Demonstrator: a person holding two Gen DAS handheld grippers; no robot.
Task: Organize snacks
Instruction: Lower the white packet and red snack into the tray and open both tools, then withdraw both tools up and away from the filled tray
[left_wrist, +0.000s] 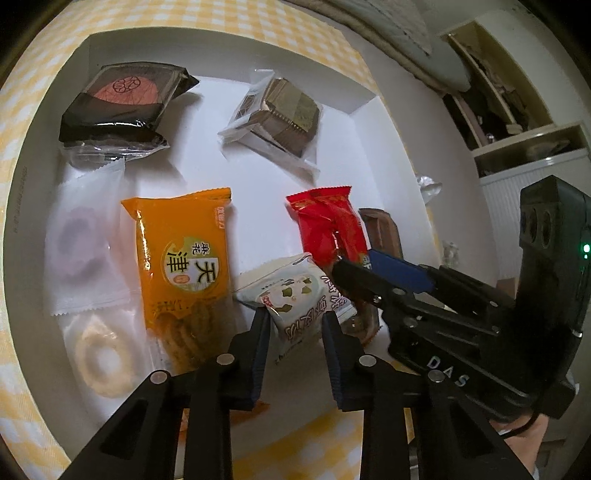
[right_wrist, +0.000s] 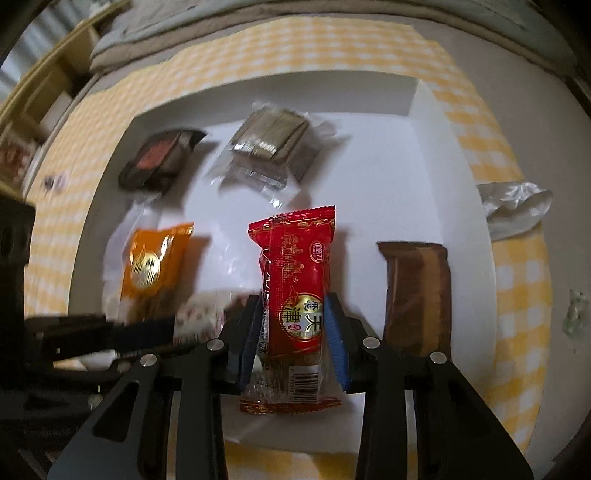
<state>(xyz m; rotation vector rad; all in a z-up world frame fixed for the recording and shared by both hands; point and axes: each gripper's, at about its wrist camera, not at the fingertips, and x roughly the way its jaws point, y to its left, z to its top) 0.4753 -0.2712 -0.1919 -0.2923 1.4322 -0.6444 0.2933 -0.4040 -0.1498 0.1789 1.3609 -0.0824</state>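
Note:
A shallow white box (left_wrist: 369, 110) on a yellow checked cloth holds several wrapped snacks. My left gripper (left_wrist: 295, 321) is shut on a small white packet with green print (left_wrist: 295, 295) near the box's front edge. My right gripper (right_wrist: 293, 321) points steeply down and is shut on a red packet (right_wrist: 295, 273), pads pressing its long sides. In the left wrist view the right gripper (left_wrist: 356, 264) comes in from the right onto that red packet (left_wrist: 325, 225). An orange packet (left_wrist: 184, 258) lies left of the white one.
A dark packet with a pink disc (left_wrist: 122, 99) and a clear-wrapped brown cake (left_wrist: 284, 110) lie at the back. Two ring snacks (left_wrist: 81, 240) (left_wrist: 103, 354) lie at the left. A brown bar (right_wrist: 417, 291) lies right of the red packet. A crumpled clear wrapper (right_wrist: 513, 206) sits outside the box.

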